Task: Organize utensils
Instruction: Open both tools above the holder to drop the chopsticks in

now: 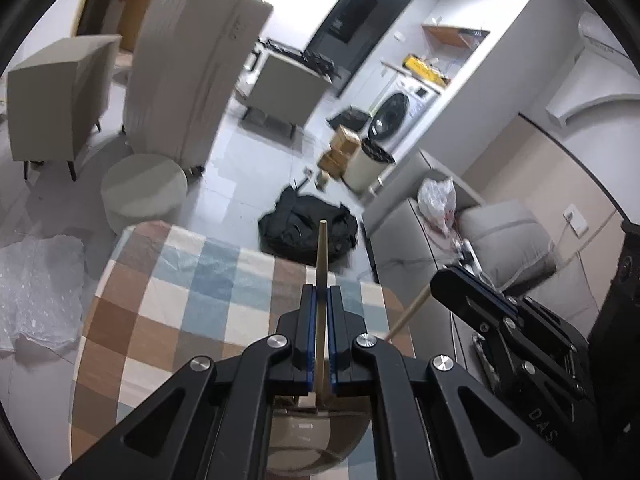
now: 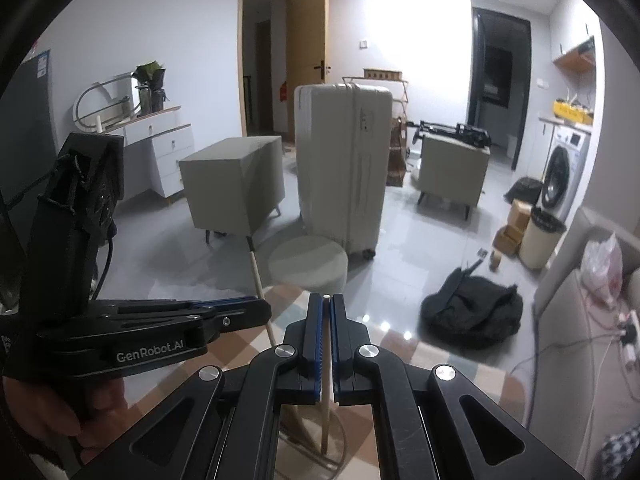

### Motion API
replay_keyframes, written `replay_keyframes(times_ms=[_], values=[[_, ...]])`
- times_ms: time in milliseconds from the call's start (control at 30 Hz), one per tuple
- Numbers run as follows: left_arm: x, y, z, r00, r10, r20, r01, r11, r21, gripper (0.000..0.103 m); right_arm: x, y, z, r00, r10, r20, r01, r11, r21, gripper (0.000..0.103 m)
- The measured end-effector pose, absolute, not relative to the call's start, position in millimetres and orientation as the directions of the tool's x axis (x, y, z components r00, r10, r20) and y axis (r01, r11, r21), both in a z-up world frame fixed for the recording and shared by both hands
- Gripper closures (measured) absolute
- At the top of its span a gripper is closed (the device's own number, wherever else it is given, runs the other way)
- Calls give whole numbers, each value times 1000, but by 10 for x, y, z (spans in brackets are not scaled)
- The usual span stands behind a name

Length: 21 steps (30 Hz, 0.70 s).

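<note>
My left gripper (image 1: 320,290) is shut on a thin wooden stick (image 1: 321,252) that stands nearly upright. Its lower end dips into a clear brownish glass holder (image 1: 320,444) under the jaws. My right gripper (image 2: 327,298) is shut on a paler stick (image 2: 326,360), which also reaches down into the glass holder (image 2: 340,444). The two grippers are side by side over a table with a checked cloth (image 1: 180,300). In the left wrist view the right gripper (image 1: 438,282) and its stick (image 1: 410,312) are at the right. In the right wrist view the left gripper (image 2: 262,308) and its stick (image 2: 256,276) are at the left.
A black bag (image 1: 308,228) lies on the floor beyond the table's far edge. A round stool (image 1: 144,188) and a tall pale suitcase (image 2: 344,160) stand further out. A grey sofa (image 1: 500,240) runs along the right. Bubble wrap (image 1: 40,288) lies on the floor at left.
</note>
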State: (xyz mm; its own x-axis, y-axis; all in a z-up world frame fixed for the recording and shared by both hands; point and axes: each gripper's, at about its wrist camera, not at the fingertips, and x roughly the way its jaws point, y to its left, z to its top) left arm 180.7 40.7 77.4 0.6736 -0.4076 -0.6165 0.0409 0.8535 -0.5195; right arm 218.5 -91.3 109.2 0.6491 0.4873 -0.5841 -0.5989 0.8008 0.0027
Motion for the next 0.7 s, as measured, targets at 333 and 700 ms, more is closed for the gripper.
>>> replay_keyframes(times_ms=[333, 700], values=[[1769, 448, 751, 599, -413, -686, 0, 857, -516, 84, 2290, -1266, 943, 595, 518, -615, -493, 839, 230, 90], [1394, 411, 1151, 664, -252, -704, -13, 937, -348, 44, 1871, -1679, 1103, 651, 508, -564, -390, 861, 326, 67]])
